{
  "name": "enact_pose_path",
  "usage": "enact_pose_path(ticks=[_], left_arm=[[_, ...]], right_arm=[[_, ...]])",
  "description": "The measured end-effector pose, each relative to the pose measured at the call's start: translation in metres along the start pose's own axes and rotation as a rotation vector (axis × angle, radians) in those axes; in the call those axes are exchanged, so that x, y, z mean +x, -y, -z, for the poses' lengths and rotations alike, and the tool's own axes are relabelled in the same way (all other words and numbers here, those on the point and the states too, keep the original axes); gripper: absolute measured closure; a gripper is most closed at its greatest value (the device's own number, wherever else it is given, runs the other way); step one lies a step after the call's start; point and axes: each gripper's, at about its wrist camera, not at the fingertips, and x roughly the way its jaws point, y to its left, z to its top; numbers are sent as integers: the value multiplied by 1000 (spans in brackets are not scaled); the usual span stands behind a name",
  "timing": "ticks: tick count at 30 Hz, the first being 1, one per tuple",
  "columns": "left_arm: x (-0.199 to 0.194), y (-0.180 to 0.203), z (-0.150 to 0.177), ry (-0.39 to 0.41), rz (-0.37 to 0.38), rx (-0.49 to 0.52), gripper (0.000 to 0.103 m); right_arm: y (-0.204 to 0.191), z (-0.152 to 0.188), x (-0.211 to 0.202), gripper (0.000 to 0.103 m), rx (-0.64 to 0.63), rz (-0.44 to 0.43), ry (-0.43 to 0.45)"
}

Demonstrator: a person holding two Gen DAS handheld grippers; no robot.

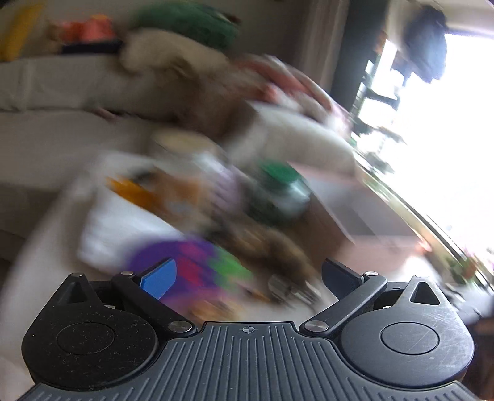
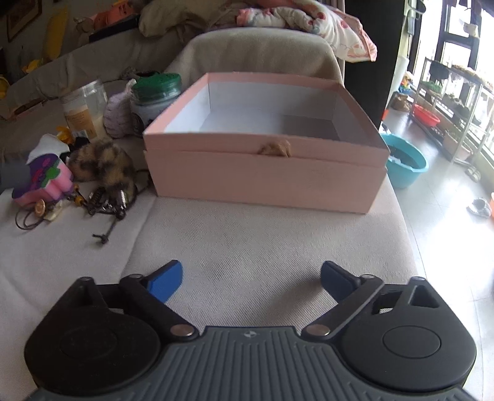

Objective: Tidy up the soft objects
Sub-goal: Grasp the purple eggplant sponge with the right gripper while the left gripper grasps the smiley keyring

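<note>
1. The whole left wrist view is smeared; the purple toy [image 1: 182, 262] and green-lidded jar [image 1: 278, 185] show only as colour patches.
2. In the right wrist view the pink box [image 2: 265, 182] hides its own near floor.
3. The patterned quilt [image 2: 308, 18] is cut off by the top edge.

Box [image 2: 265, 172] on sofa seat [image 2: 247, 243], open top, nothing visible inside. Left of box: lidded jar [image 2: 156, 95] and clear jar [image 2: 83, 108] further back, furry toy [image 2: 103, 165] nearer, foam toy [image 2: 46, 179] leftmost. Behind box: cushion [image 2: 262, 55]. Right of box, on floor: basin [image 2: 404, 163].
</note>
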Motion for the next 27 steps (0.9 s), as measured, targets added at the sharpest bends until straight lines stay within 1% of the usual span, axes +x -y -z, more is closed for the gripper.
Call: enact_pose_path(ticks=[3, 4, 6, 9, 12, 13, 14, 17, 18, 20, 23, 25, 27], left_arm=[[-15, -40, -20, 71, -99, -59, 0], [-18, -52, -24, 75, -118, -65, 0], [-19, -67, -29, 49, -126, -60, 0], [-13, -72, -28, -2, -64, 3, 0], [-2, -57, -23, -14, -15, 121, 0], [4, -53, -23, -17, 3, 142, 0], [9, -50, -21, -23, 18, 140, 0], [26, -52, -23, -51, 53, 96, 0], [28, -53, -24, -45, 44, 87, 0], [32, -62, -29, -28, -10, 33, 0], [48, -85, -36, -59, -76, -59, 0], [60, -100, -38, -91, -88, -112, 0], [66, -111, -37, -121, -76, -154, 0]], right_arm=[[-6, -8, -11, 8, 18, -1, 92], [-8, -10, -14, 8, 22, 4, 123], [-13, -12, -18, 8, 4, 10, 163], [-21, -15, -19, 8, -61, -34, 165], [-30, -13, -22, 8, -107, -66, 163], [-33, -11, -23, 8, -123, -70, 162], [-36, -9, -24, 8, -138, -75, 163], [-43, -2, -31, 8, -185, -84, 178], [-45, 1, -34, 8, -203, -88, 186], [-50, 4, -38, 8, -242, -95, 199], [-59, 4, -37, 8, -274, -109, 199], [-65, -2, -36, 8, -271, -142, 194], [-75, -12, -39, 8, -274, -195, 208]])
